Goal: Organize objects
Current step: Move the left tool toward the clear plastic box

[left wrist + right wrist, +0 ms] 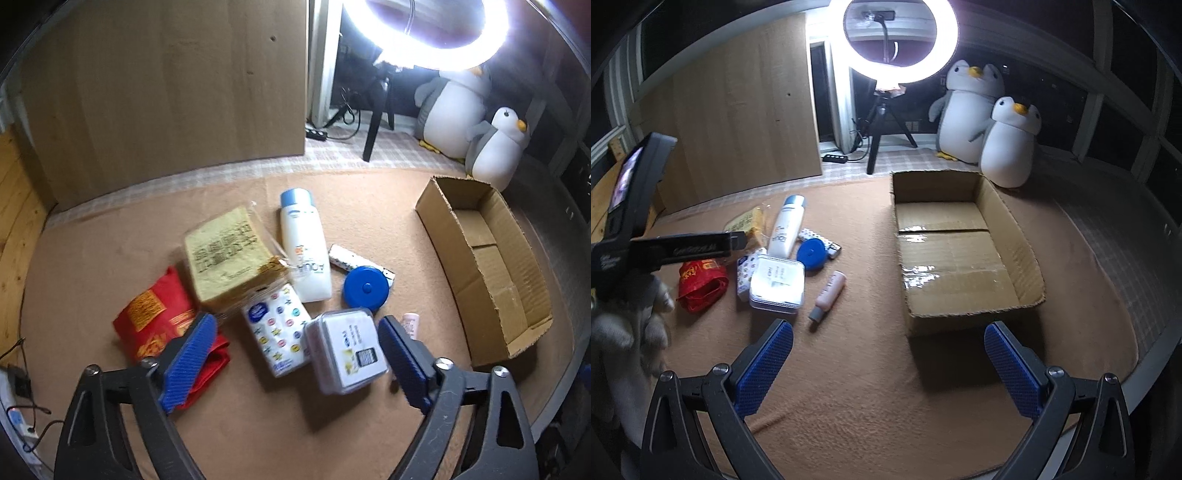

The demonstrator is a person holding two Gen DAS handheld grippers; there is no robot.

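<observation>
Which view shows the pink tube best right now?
The right wrist view: the pink tube lies in full sight on the brown mat, grey cap toward the camera, beside the clear plastic box. The left wrist view shows only its pale end behind a pad of the left hand-held gripper.

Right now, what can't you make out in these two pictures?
- Pink tube: left view, mostly behind the left gripper's finger.
- Yellow packet: right view, partly behind the black handle.
- Print on the plastic box: right view, washed out by glare.
- Small spotted item: left view, too blurred to identify.
</observation>
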